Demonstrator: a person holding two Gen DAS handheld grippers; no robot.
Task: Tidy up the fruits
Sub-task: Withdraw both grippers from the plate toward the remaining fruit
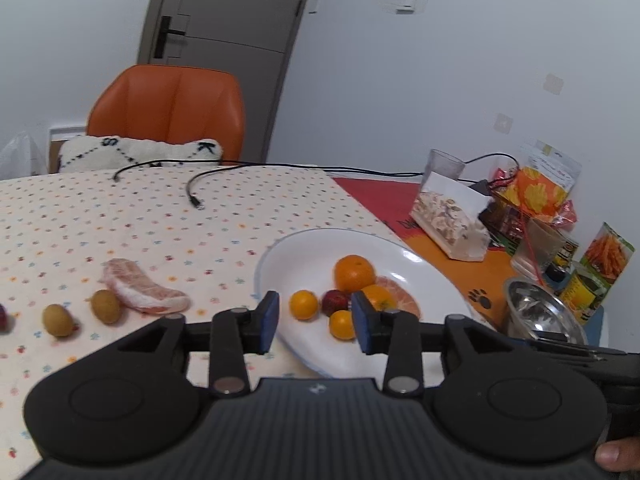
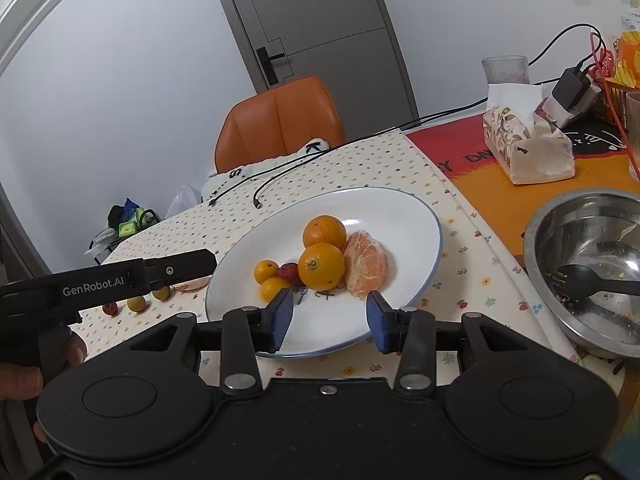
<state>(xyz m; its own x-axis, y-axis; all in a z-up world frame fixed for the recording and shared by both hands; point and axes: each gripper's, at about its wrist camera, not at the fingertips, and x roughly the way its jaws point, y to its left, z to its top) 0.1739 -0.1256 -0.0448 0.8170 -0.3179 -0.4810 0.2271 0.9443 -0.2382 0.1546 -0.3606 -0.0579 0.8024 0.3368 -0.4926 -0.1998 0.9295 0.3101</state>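
Note:
A white plate [image 1: 420, 280] [image 2: 400, 216] holds two oranges [image 2: 322, 266], two small yellow citrus fruits [image 2: 266, 271], a red fruit [image 2: 290, 272] and a peeled pomelo segment [image 2: 366, 264]. On the dotted cloth left of the plate lie another pomelo segment [image 1: 140, 286], two green-brown fruits [image 1: 105, 306] and a red fruit at the edge [image 1: 2, 318]. My left gripper [image 1: 314, 322] is open and empty at the plate's near-left rim. My right gripper [image 2: 330, 320] is open and empty over the plate's near rim. The left gripper's body [image 2: 120, 280] shows in the right wrist view.
A steel bowl [image 2: 538, 240] with a black spoon stands right of the plate. A tissue pack [image 2: 524, 144], a glass [image 2: 505, 70], snack packets [image 1: 536, 196] and a charger with cables sit at the back right. Two cable ends [image 1: 196, 202] lie on the cloth. An orange chair [image 1: 168, 108] stands behind the table.

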